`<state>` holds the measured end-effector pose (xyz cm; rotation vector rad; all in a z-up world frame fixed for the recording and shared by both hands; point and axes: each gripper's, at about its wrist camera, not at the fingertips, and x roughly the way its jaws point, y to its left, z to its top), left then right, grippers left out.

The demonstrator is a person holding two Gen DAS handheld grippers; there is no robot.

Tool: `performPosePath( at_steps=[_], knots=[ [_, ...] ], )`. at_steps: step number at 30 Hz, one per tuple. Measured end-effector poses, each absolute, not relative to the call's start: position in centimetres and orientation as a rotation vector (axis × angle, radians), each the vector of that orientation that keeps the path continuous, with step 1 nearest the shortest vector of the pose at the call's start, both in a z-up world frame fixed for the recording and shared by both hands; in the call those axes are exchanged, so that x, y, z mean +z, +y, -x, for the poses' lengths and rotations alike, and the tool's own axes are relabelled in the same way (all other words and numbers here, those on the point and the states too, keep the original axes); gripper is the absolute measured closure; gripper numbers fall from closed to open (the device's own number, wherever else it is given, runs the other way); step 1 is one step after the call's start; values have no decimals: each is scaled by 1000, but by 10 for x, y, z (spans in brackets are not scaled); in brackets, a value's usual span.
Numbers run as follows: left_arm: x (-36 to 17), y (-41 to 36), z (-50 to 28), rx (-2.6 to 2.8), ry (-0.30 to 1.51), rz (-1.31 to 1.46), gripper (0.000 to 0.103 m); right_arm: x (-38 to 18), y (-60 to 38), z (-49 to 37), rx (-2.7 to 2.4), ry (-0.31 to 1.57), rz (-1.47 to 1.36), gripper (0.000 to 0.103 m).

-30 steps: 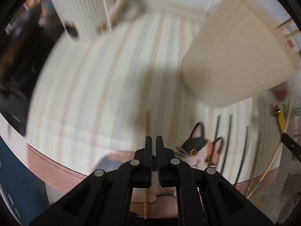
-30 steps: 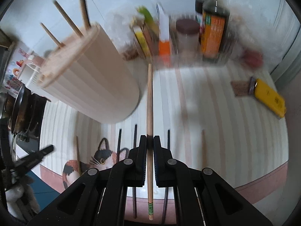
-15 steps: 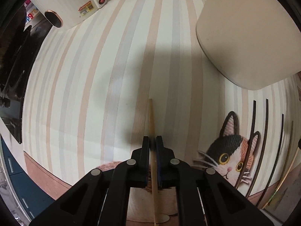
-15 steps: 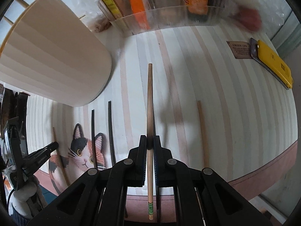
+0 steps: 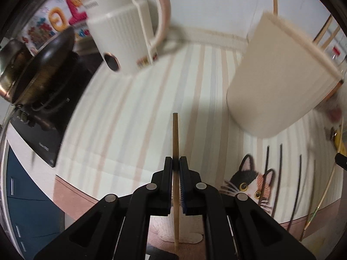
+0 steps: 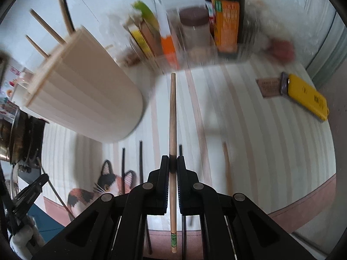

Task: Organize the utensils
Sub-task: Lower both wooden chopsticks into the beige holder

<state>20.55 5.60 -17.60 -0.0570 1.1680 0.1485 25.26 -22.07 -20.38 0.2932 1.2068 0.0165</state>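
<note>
My left gripper (image 5: 175, 162) is shut on a light wooden chopstick (image 5: 175, 134), held above the striped mat (image 5: 141, 108). The cream utensil holder (image 5: 277, 82) stands up and to its right, with several chopsticks in it. My right gripper (image 6: 172, 162) is shut on a brown wooden chopstick (image 6: 172, 112) that points forward. The same holder (image 6: 86, 99) lies to its upper left. Several black chopsticks (image 6: 141, 158) and a wooden one (image 6: 226, 166) lie on the mat (image 6: 260, 140) below. The black ones also show in the left wrist view (image 5: 279, 173).
A white kettle (image 5: 128, 34) and a dark pan (image 5: 43, 69) on a stove lie at the left. Sauce bottles (image 6: 227, 17) and packets in a clear bin stand at the back. A yellow box (image 6: 308, 97) lies at the right. A cat picture (image 5: 253, 186) marks the mat's front.
Both grippers have lifted and tilted up with their chopsticks, after dipping toward the mat half a second ago. The holder's rim and the kettle are back in view.
</note>
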Motion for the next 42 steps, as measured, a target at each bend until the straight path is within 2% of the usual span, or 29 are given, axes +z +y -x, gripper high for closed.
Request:
performPosePath(
  at_steps=[18, 29, 42],
  knots=[
    [-117, 62, -221, 184, 979, 53, 99, -137, -192, -264, 102, 1045, -288, 96],
    [-50, 63, -224, 140, 845, 88, 99, -95, -180, -264, 150, 970, -307, 96],
    [45, 56, -240, 70, 736, 93, 99, -17, -146, -302, 253, 839, -347, 96]
  ],
)
